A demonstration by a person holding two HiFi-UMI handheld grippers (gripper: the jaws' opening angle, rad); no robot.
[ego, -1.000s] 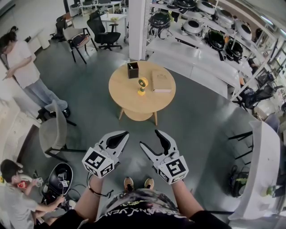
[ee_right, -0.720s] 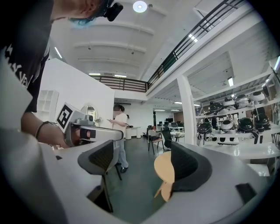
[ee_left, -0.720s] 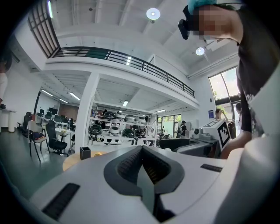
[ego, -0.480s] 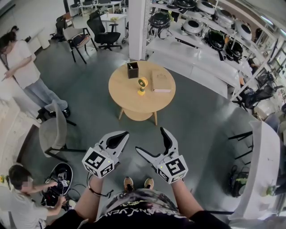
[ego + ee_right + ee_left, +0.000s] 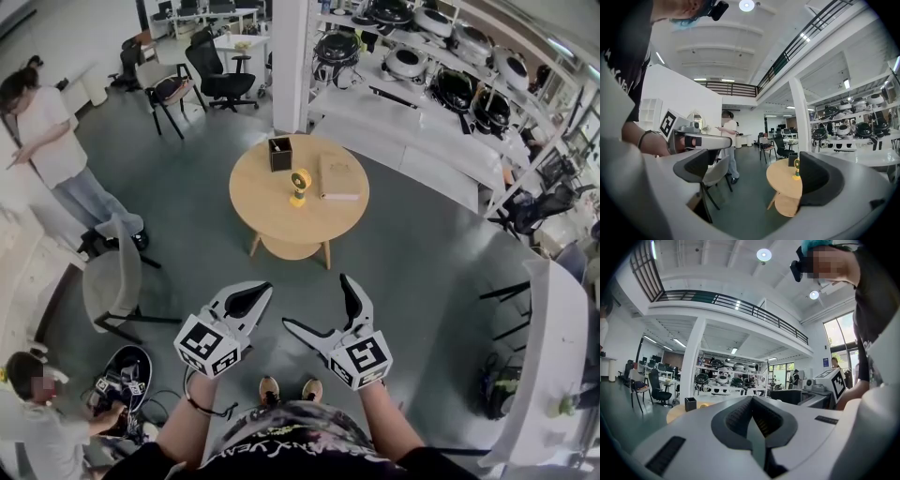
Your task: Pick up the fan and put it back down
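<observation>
Right gripper (image 5: 317, 302) jaws had just been opening, nothing between them; left gripper (image 5: 263, 288) clenched, empty. Fan (image 5: 299, 184) stood well away on table (image 5: 272, 211); I judged off-centre pinch might topple it.

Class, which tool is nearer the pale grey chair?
Left. The shut left tool is right of the chair; the right tool, jaws just opened on nothing, lies farther right.

Likely lab: equipment shelves (image 5: 367, 101), office chairs (image 5: 218, 71)
</observation>
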